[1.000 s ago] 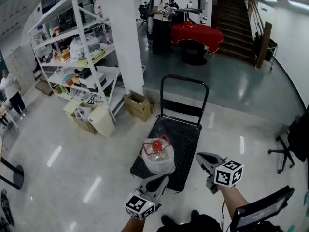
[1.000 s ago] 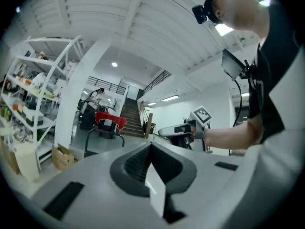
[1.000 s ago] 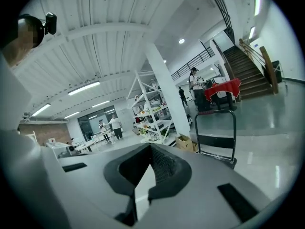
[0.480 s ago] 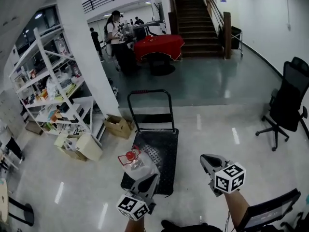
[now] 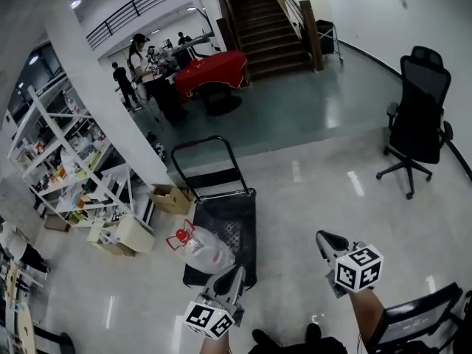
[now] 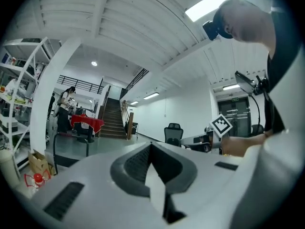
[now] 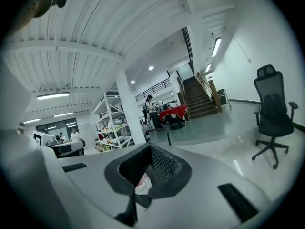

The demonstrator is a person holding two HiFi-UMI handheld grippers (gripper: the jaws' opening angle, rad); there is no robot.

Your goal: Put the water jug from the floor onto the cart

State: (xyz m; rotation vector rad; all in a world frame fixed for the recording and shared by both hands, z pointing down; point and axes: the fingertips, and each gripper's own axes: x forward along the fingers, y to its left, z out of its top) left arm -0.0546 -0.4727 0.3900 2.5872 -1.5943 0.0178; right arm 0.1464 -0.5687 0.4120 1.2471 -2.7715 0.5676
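On cart [image 5: 237,206]: water jug [image 5: 200,248], just beyond left tool [image 5: 237,271]; right tool [image 5: 322,236] apart; both pressed together

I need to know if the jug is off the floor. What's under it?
The cart's black deck lies under the jug, near the deck's left edge. The red cap seems to poke past that edge. The jug itself covers where it touches the deck.
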